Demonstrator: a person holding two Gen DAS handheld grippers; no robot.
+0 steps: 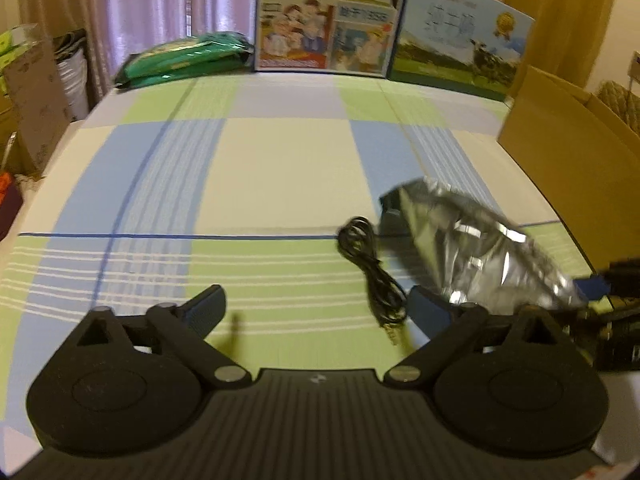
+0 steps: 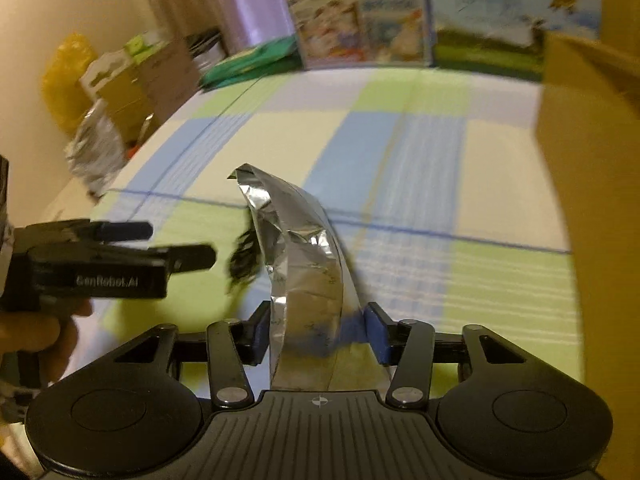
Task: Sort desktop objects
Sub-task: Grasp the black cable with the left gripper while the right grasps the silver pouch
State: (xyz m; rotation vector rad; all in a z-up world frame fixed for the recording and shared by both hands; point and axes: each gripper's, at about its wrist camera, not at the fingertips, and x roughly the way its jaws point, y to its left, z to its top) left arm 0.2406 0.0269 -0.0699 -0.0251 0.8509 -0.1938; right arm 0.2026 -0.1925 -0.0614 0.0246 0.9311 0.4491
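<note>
Motion blur is obscuring the black cable (image 1: 374, 276) lying on the checked tablecloth (image 1: 280, 168). The right gripper (image 2: 318, 334) is pinching the silver foil bag (image 2: 300, 264); the left gripper (image 1: 320, 312) is hovering, jaws spread wide, empty.

Green packets (image 1: 188, 58), picture boxes (image 1: 332, 16), cardboard box (image 1: 576, 152) on checked tablecloth (image 1: 280, 168).

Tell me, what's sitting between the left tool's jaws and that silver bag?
A coiled black cable lies on the checked cloth there, seen in the left wrist view.
</note>
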